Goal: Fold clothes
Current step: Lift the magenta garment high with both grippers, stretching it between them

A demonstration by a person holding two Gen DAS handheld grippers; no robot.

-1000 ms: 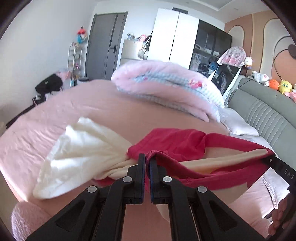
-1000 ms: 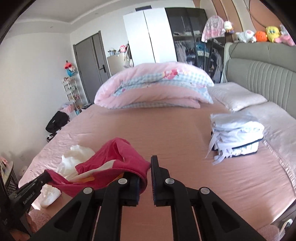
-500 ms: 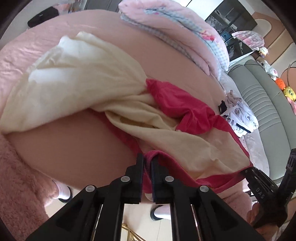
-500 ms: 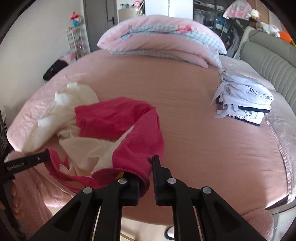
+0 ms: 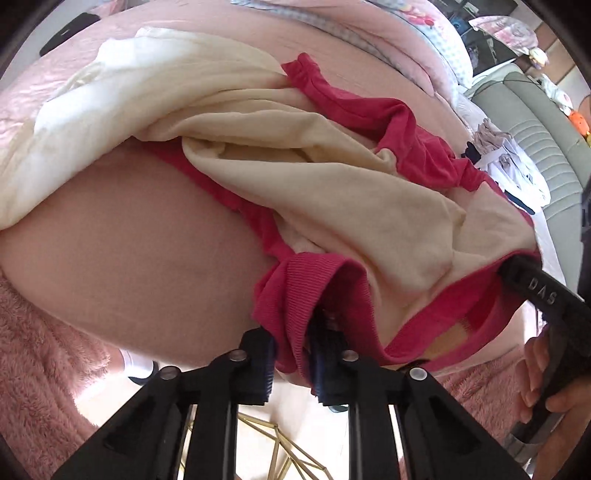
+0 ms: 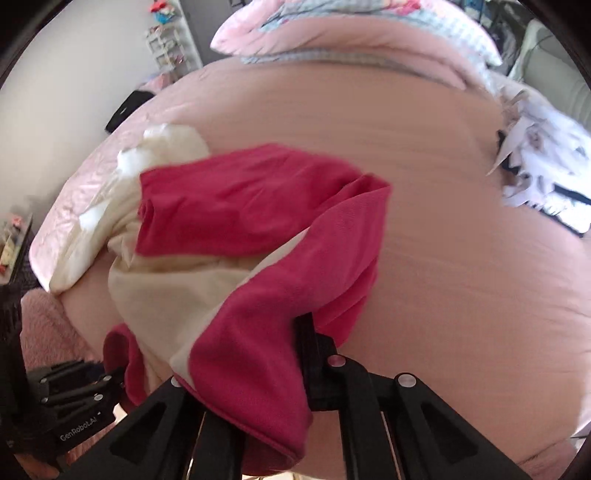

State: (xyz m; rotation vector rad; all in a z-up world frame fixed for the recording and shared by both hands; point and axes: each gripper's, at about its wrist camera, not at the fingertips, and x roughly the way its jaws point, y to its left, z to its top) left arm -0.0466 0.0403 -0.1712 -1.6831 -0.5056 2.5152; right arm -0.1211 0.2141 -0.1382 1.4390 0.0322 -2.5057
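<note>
Left wrist view: left gripper (image 5: 291,343) clamped on the ribbed red hem of the red-and-cream garment (image 5: 332,192), fabric pinched between both pads. Garment lies crumpled on the pink bed (image 5: 129,240), near edge, hem end hanging just over the side. Cream part bunched toward far left, red folds to the right. Right gripper (image 5: 517,273) at right, tip buried in the garment's other hem corner; a hand (image 5: 554,387) wraps its handle. Folded duvet (image 5: 424,33) far across the bed; small stack of pale folded clothes (image 5: 509,166) far right, by the grey headboard (image 5: 546,122). Fluffy pink rug (image 5: 37,350) and floor below the bed edge.

Right wrist view: right gripper jaws together, closed on the red fabric, which drapes over the left finger and hides most of it; right finger (image 6: 314,354) shows. Garment spreads left and far from the grip. Left gripper at lower left, near the bed edge, its tip at the red hem. Folded stack at right, blurred; duvet at far end.
</note>
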